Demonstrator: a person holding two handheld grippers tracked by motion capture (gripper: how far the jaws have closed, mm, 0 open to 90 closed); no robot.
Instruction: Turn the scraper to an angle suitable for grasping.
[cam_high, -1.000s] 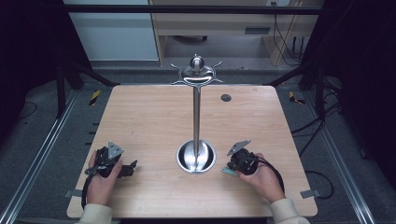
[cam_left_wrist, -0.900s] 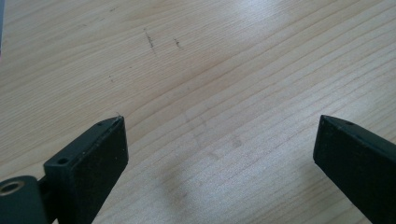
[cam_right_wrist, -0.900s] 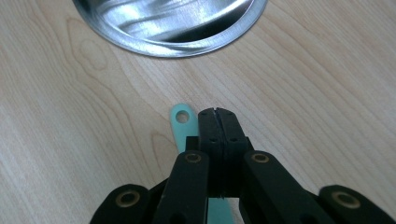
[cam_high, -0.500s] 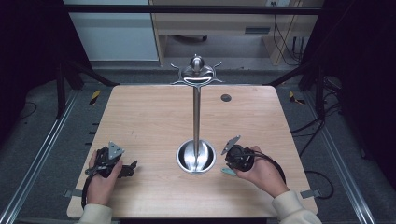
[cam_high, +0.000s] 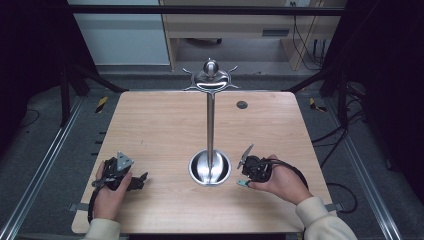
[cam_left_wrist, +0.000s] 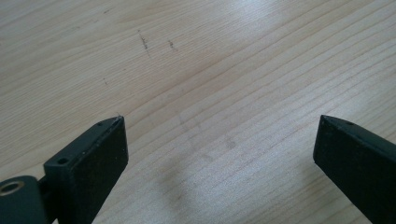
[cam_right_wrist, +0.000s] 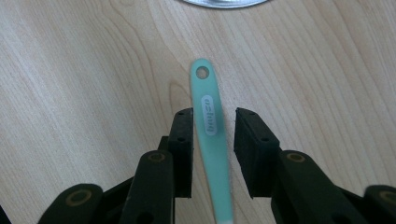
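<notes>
Between right gripper (cam_right_wrist: 213, 140) jaws, slightly parted: mint handle (cam_right_wrist: 211, 140), untouched. Left gripper (cam_left_wrist: 219, 154) jaws wide apart.

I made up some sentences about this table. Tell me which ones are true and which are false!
1. A green handle lies between the right hand-held gripper's jaws. True.
2. The left hand-held gripper holds a spoon. False: its jaws are wide apart over bare wooden table.
3. The silver stand is upright. True.
4. The stand's round base sits at the table's far edge. False: it sits near the person's side, between both hands.
</notes>
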